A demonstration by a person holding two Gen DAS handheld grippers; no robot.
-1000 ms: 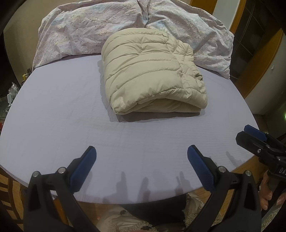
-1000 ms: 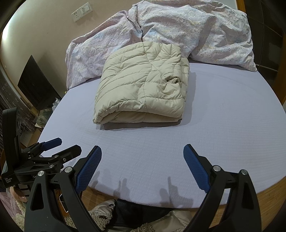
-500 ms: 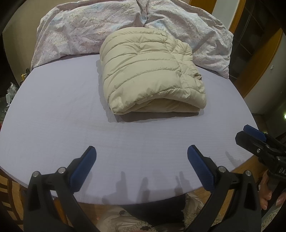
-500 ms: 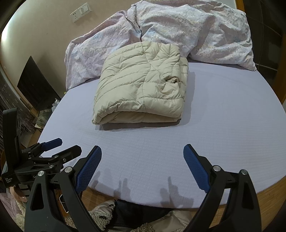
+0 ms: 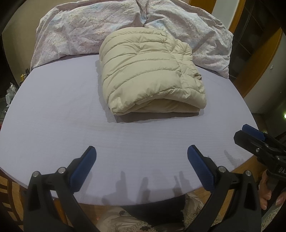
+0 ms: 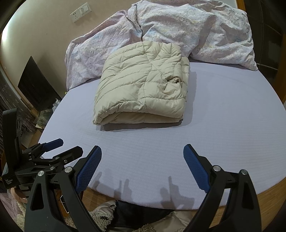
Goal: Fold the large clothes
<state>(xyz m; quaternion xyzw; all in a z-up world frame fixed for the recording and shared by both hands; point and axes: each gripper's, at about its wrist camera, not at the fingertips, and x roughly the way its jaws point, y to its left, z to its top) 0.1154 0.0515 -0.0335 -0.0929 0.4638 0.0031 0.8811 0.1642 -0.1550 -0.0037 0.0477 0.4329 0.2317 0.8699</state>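
Beige quilted nylon covers the down jacket (image 5: 152, 71), which lies folded into a thick bundle on the lavender sheet (image 5: 59, 110), toward the far side and touching the crumpled floral duvet (image 5: 80, 30) behind it. The bundle is judged light, soft and springy, with a slick shell likely to slip and puff open; the best hold appears to be the layered near edge, pinching all layers together. Left gripper (image 5: 141, 165) and right gripper (image 6: 142, 163) both hang over the near bed edge, jaws spread wide and holding nothing, well apart from the jacket. Folding appears complete. A wall socket (image 6: 80, 11) and wooden door frame (image 5: 259, 58) border the bed.
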